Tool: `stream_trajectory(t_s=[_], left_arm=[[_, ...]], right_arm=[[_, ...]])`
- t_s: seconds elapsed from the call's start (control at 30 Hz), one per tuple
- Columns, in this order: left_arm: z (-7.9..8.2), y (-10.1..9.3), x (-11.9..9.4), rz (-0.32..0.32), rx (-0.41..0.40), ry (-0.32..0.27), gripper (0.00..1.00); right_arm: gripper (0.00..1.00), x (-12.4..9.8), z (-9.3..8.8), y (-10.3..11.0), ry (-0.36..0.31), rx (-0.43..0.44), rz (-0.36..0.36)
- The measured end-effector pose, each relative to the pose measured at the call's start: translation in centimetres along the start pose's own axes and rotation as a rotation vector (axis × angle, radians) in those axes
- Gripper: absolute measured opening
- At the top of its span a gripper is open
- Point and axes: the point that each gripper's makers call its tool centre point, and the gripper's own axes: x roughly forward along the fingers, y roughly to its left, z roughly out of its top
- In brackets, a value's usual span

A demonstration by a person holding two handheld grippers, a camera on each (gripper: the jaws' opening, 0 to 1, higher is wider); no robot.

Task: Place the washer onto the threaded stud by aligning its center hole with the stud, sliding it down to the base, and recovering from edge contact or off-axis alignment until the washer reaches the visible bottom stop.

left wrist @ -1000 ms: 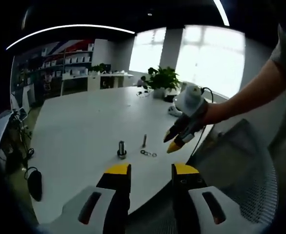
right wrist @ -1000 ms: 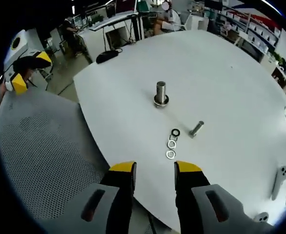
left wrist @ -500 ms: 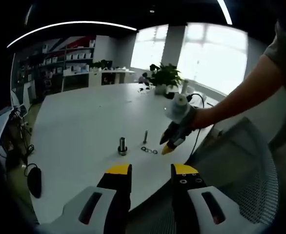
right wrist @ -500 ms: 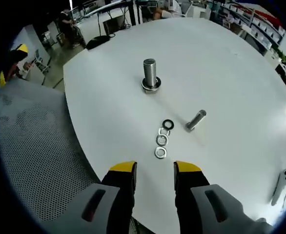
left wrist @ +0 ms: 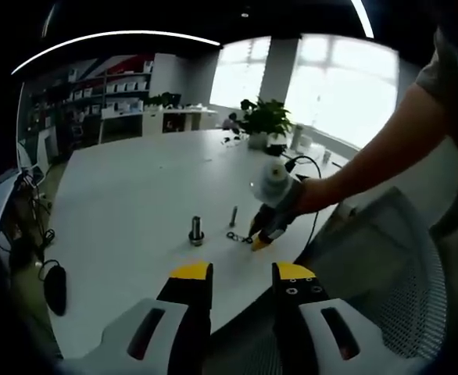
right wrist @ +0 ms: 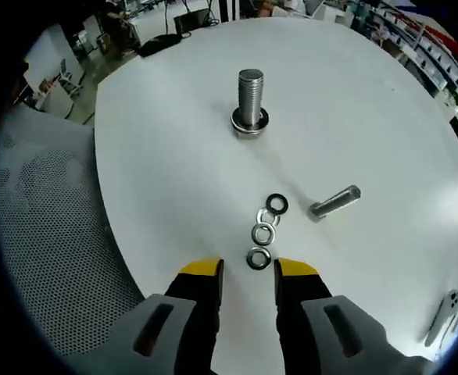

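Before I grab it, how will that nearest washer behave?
The washer lies flat and thin on the smooth table, so it will likely slide rather than lift. It looks like stiff metal, light. The right gripper jaws straddle it, open.

No legible text, labels or numbers anywhere.

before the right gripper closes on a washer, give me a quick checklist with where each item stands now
1. Right gripper open: ok, jaws apart with nothing between them.
2. Nearest washer lined up with the jaws: ok, it lies just ahead of the tips, near the middle of the gap.
3. Washers separate: cannot tell; the middle washer seems to touch its neighbours.
4. Upright stud free: ok, standing on the white table, nothing on its thread.
5. Loose bolt out of the way: ok, it lies on its side, right of the washers.
6. Left gripper clear of the work: ok, open and held back from the parts.
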Motion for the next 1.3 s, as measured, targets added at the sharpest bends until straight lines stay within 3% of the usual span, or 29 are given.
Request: stream_trajectory(t_s=[0.27,0.43,0.63,1.17,1.3], left_arm=[[0.15,0.19,-0.06,0.009,-0.004,-0.01,0.28],[0.13,0.18,-0.03,0.008,-0.004,-0.009,0.28],[0.17,0.03,0.0,0.001,-0.005,-0.01,0.28],[-0.09,0.05,0.07,0.0,-0.003,0.0,0.28],[-0.09,0.07,0.05,0.002,-0.002,0.0,0.28]], right_arm=[[0.22,0.01,-0.02,-0.38,0.011,-0.024,0.01],[0.2,0.05,-0.2,-0.32,0.114,-0.18,0.047],[0.19,0.23,-0.28,-0.33,0.225,-0.296,0.074],[0.15,0.44,-0.21,-0.29,0.309,-0.391,0.061],[0.15,0.54,-0.13,-0.55,0.334,-0.366,0.052]])
